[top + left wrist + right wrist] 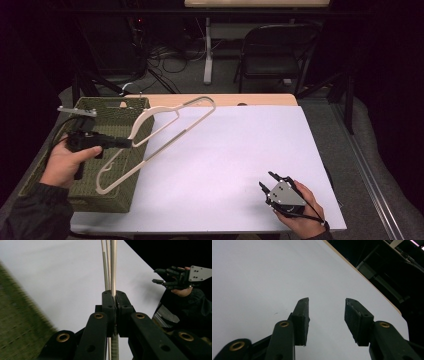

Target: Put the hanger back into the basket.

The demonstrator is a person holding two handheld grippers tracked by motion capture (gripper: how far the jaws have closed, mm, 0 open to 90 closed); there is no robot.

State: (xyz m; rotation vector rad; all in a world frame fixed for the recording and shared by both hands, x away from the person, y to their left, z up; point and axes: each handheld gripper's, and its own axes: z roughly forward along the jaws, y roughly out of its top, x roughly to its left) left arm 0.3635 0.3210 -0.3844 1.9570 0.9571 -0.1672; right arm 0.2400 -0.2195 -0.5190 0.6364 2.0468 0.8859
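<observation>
A cream plastic clothes hanger [165, 131] hangs in the air above the right edge of a green woven basket [102, 155] and the white table sheet [240, 165]. My left gripper [129, 143] is shut on one of the hanger's arms; in the left gripper view the jaws pinch the cream bar [113, 270] with a grey ribbed strip beside it. My right gripper [267, 182] rests low at the table's front right, open, with nothing between its fingers [302, 315]. It also appears far off in the left gripper view as the right gripper [160, 276].
The basket occupies the table's left side. A wooden table edge [260, 100] runs along the back. Behind the table stand a black folding chair [277, 52], a white table leg [207, 50] and cables on the floor.
</observation>
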